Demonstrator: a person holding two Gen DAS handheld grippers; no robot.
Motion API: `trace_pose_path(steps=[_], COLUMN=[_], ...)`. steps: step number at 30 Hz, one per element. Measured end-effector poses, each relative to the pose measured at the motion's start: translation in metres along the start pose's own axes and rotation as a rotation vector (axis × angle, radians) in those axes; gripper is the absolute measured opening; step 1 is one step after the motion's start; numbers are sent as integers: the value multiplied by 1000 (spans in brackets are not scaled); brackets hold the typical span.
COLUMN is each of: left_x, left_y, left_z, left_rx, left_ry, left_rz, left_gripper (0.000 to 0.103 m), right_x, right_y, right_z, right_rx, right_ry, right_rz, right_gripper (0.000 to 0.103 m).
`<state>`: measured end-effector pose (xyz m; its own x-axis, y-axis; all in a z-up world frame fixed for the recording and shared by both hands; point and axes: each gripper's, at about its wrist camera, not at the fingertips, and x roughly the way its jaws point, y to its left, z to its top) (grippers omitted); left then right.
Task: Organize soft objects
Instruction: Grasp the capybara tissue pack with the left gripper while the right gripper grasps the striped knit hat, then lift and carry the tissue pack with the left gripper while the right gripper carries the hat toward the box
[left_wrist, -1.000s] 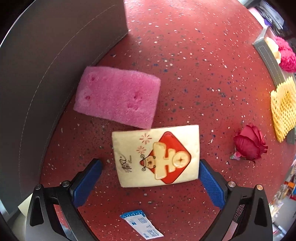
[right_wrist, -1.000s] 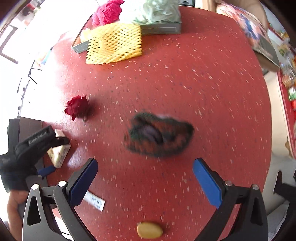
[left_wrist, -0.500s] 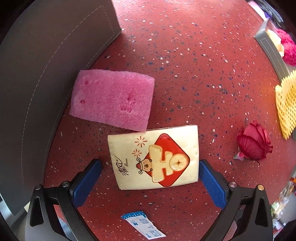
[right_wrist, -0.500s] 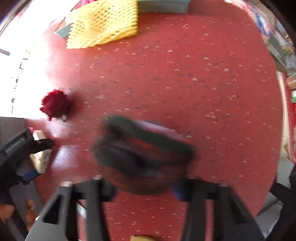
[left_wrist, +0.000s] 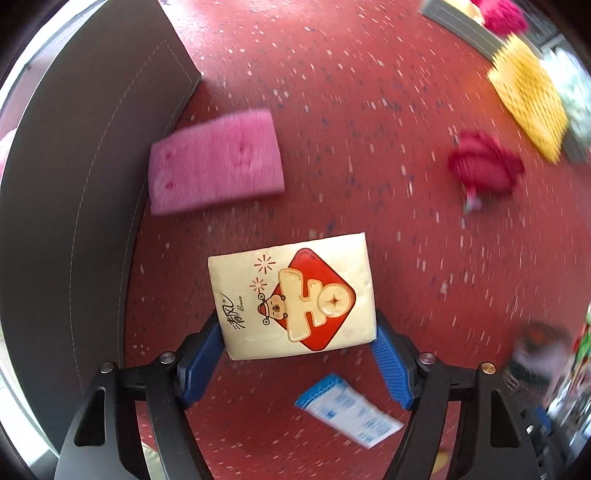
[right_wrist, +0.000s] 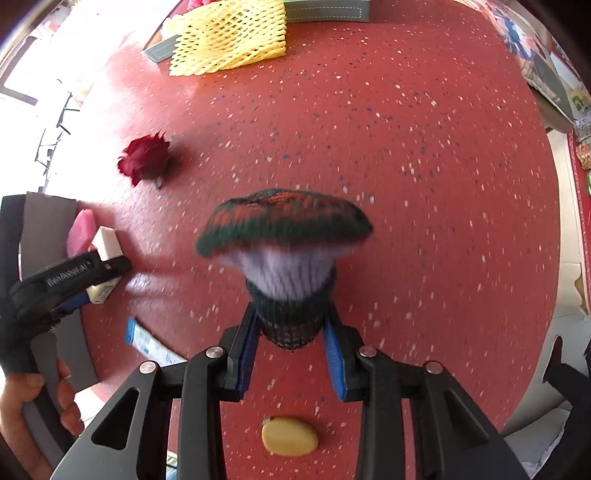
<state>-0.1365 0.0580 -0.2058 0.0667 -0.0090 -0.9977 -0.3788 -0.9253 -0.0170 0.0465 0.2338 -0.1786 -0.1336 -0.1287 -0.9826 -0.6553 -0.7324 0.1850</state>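
On the left, in the left wrist view, a dark grey stitched mat (left_wrist: 74, 206) is lying along the edge of the red speckled tabletop (left_wrist: 351, 110). A pink rectangular foam sponge (left_wrist: 216, 160) is resting just beside the mat's edge. Below it, the left gripper (left_wrist: 300, 345) is pointing down over a cream rectangular tissue pack with a red diamond print (left_wrist: 295, 295); its jaws are closing, with the pack between them and the blue pads right at the pack's lower side edges, though a firm squeeze cannot be made out. A small blue-and-white sachet (left_wrist: 347, 410) is lying flat between the gripper's arms, near the pack. Further right, a dark red artificial rose head (left_wrist: 484, 166) is lying on the table, blurred, and a yellow foam net sleeve (left_wrist: 528, 99) is draping over the rim of a grey tray (left_wrist: 458, 22).

In the right wrist view, a person's hand (right_wrist: 37, 402) at the left edge is holding the left gripper's handle. In the middle, the right gripper (right_wrist: 291, 339) is holding its jaws narrow, pinching the dark cuff of a knitted green-and-orange glove with a pale lilac inside (right_wrist: 284, 236); the glove is bunching up and fanning out above the fingertips, clear of the table. A smooth yellow oval soap-like piece (right_wrist: 290, 441) is lying below, between the gripper's arms.
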Motion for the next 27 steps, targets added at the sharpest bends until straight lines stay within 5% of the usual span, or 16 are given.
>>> trace_pose_path(steps=[4, 5, 6, 8, 13, 16, 20, 27], left_x=[4, 4, 3, 2, -8, -14, -24, -52], left_y=[-1, -1, -2, -2, -2, -10, -16, -9], left_z=[-9, -10, -10, -14, -17, -30, -39, -54], left_rx=[71, 85, 95, 113, 159, 187, 217, 331], left_ry=[-7, -10, -13, -21, -43, -51, -56, -94], left_rz=[16, 19, 19, 16, 17, 13, -3, -31], left_gripper=[77, 77, 77, 77, 76, 77, 77, 77], right_x=[-7, -10, -13, -16, -16, 9, 25, 9], right_y=[3, 9, 10, 16, 40, 44, 50, 55], right_z=[-15, -27, -28, -25, -5, 18, 22, 8], right_rx=[-5, -13, -20, -35, -112, -100, -73, -41], right_ry=[-13, -27, -46, -80, -143, -63, -37, -27], right_rz=[6, 4, -9, -66, -60, -72, -116, -81], right_gripper=[37, 48, 69, 83, 83, 60, 43, 41])
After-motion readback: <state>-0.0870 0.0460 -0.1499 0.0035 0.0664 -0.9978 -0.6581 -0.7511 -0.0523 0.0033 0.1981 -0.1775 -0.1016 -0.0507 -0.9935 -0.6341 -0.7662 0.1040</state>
